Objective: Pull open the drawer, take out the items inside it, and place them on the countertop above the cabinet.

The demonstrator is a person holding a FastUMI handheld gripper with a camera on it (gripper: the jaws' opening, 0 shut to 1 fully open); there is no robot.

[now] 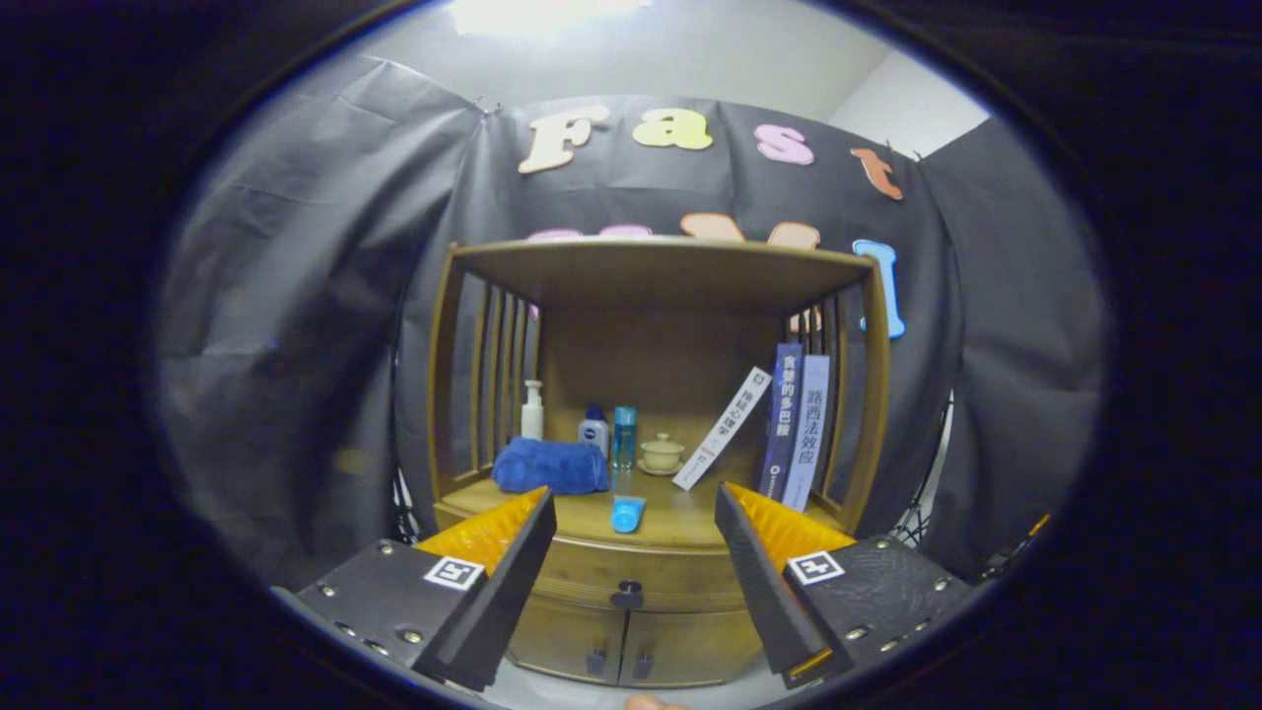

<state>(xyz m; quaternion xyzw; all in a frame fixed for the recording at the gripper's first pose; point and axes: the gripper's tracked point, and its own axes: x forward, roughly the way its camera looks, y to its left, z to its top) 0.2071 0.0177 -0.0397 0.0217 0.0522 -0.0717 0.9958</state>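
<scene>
Wooden cabinet (651,414) standing against the booth's dark cloth wall, facing the gripper (636,508). Holding the two fingers spread wide apart, gripping nothing, hanging in front of the cabinet and well short of it. Showing between the fingers the drawer (631,572), pushed in flush, with its dark knob (627,595) at the middle, just above two lower doors (616,646). Carrying on the countertop (680,513) above the drawer a blue tube (627,514) lying near the front edge, a folded blue towel (550,466) to its left, a white pump bottle (532,410), a small white bottle with a blue cap (594,431), a clear blue bottle (624,438) and a pale lidded cup (662,454) behind. Leaning one white book (723,428) against two upright books (795,432) at the right side.
</scene>
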